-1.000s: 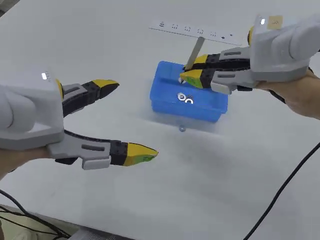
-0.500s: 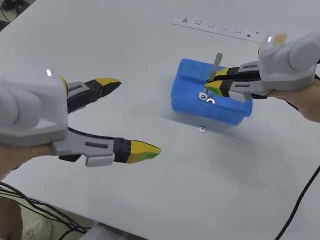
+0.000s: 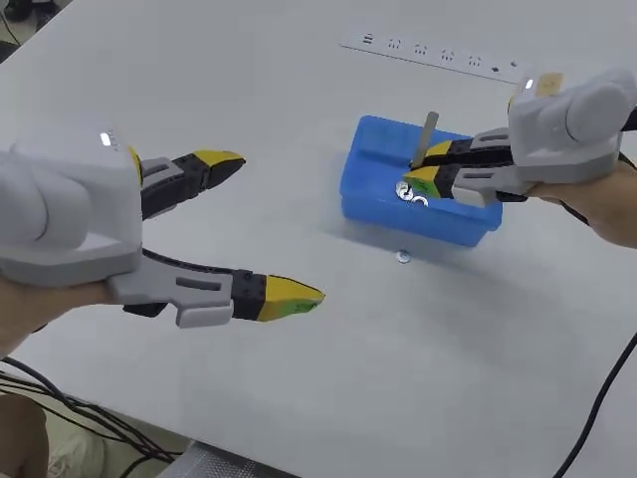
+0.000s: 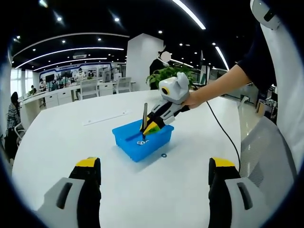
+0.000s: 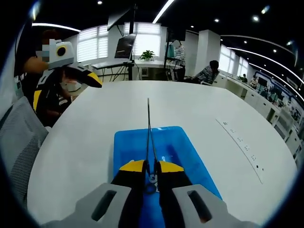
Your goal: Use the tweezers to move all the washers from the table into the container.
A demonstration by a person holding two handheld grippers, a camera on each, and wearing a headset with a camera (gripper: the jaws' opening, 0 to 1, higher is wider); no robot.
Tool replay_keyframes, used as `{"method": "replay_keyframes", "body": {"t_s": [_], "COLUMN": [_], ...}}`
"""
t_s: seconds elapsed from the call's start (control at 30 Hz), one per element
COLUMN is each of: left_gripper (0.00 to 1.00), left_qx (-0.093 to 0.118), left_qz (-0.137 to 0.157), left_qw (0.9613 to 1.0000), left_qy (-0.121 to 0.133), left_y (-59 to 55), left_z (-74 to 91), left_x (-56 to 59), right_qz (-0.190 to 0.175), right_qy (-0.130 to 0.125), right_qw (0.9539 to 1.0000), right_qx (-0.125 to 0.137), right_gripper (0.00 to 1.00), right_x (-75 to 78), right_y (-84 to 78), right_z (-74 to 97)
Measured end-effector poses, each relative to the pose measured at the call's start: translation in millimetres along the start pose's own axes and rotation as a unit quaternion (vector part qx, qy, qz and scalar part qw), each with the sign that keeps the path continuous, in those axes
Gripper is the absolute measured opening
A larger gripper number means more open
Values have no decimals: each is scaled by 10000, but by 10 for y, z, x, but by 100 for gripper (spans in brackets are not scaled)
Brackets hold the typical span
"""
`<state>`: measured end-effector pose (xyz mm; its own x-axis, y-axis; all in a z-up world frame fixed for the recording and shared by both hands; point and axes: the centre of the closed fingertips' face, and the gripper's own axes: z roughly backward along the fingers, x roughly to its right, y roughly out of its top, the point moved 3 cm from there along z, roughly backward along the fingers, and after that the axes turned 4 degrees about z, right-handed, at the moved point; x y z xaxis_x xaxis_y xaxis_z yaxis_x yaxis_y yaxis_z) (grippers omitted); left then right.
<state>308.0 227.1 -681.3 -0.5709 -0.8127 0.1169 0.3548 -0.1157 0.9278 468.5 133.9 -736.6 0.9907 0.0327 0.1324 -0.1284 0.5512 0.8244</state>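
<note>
Nearest the person, the left gripper [image 3: 271,230] hovers over the bare white tabletop [image 3: 299,398] with its jaws spread wide and nothing between them, just as it did a second ago.

Further out, one washer [image 3: 402,258] lies on the tabletop just in front of the blue container [image 3: 383,214], where it lay before. The shift of the whole head view since then is the camera's, not the things'.

Inside the container two washers [image 3: 408,192] lie close together, as they did a second ago. What has changed is above them. The right gripper [image 3: 422,166], jaws narrow and clamped on the tweezers [image 3: 429,127], has come from the container's far left corner to just over the washers, and the tweezers now stand more upright. The left gripper view shows their tips reaching down into the container. I cannot tell whether they pinch a washer. The drop-off looks finished or nearly so, and the washer outside is probably what remains to fetch.

Beyond the container a white power strip [image 3: 433,55] lies on the tabletop, and a black cable [image 3: 597,398] trails off at the right. The room is an open office with desks and chairs [image 4: 90,90], a potted plant [image 4: 173,71] and long ceiling lights [image 4: 71,50].
</note>
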Motion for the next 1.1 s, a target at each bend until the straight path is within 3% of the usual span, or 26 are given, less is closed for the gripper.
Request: {"method": "replay_keyframes", "body": {"t_s": [0.27,0.4,0.6,0.73,0.87,1.1], "left_gripper": [100,99,93,85,77,59], "left_qx": [-109,-63,170,284,209,268], "left_qz": [-32,28,-105,-225,-426,-555], "left_qw": [9999,10000,9998,9989,9979,9954], "left_qy": [43,-14,-83,-282,-433,-729], "left_y": [-48,-11,251,415,489,651], "left_z": [-11,-93,-382,-594,-779,-1044], "left_x": [-21,-17,-94,-122,-151,-199], "right_qz": [69,81,228,280,324,411], "right_qy": [-39,-56,-45,-36,1,58], "right_qw": [10000,9999,9997,9995,9994,9990], "right_qx": [43,68,107,118,116,166], "right_gripper": [8,8,8,8,8,8], "right_x": [-10,-24,-60,-69,-104,-164], "right_y": [46,80,152,169,187,244], "right_z": [68,106,165,173,165,155]}}
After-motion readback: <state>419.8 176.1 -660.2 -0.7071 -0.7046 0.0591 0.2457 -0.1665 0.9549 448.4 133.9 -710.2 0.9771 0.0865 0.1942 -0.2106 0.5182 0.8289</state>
